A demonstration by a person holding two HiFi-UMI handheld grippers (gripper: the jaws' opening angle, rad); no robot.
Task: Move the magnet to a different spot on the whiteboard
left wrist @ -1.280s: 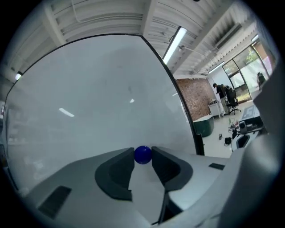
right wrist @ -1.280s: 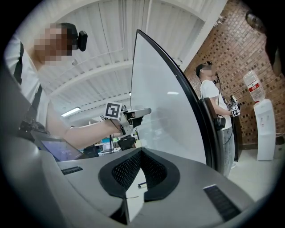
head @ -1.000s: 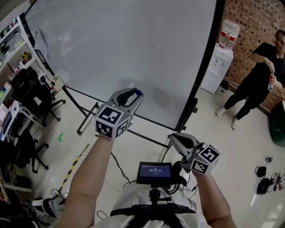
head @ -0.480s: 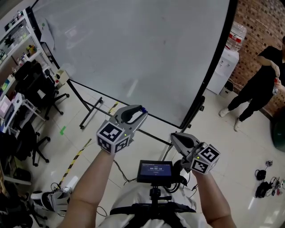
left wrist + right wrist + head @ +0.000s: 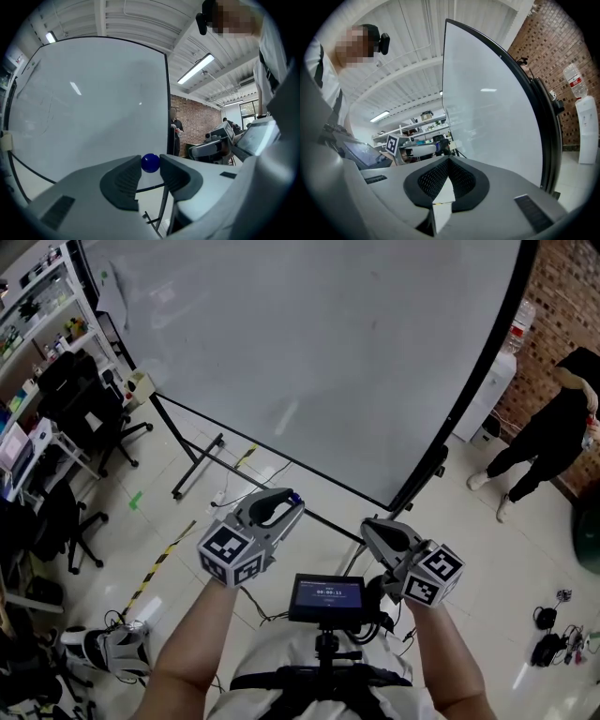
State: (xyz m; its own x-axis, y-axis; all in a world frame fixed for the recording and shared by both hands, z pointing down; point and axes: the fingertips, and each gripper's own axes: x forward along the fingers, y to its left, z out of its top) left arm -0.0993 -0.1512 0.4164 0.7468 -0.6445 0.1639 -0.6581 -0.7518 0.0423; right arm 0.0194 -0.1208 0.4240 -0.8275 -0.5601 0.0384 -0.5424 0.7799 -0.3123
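Observation:
A small round blue magnet (image 5: 150,162) is pinched between the tips of my left gripper (image 5: 150,165); in the head view the magnet (image 5: 294,496) shows at that gripper's (image 5: 289,503) front end, held low, off the big whiteboard (image 5: 309,343), which stands ahead on a black frame. The board's surface (image 5: 84,108) fills the left gripper view. My right gripper (image 5: 373,529) hangs beside the left one, below the board's lower right corner, its jaws shut tip to tip with nothing in them (image 5: 448,161). The board (image 5: 487,117) rises at its right.
A person in black (image 5: 553,432) stands at the far right by a brick wall and a water dispenser (image 5: 487,399). Office chairs (image 5: 80,427) and shelves crowd the left. The board's black stand legs (image 5: 202,460) spread over the floor. A small screen (image 5: 325,597) sits at my chest.
My left gripper has come down and back from the whiteboard with the blue magnet in it. The right gripper has barely shifted. The view has tilted so that more of the board shows.

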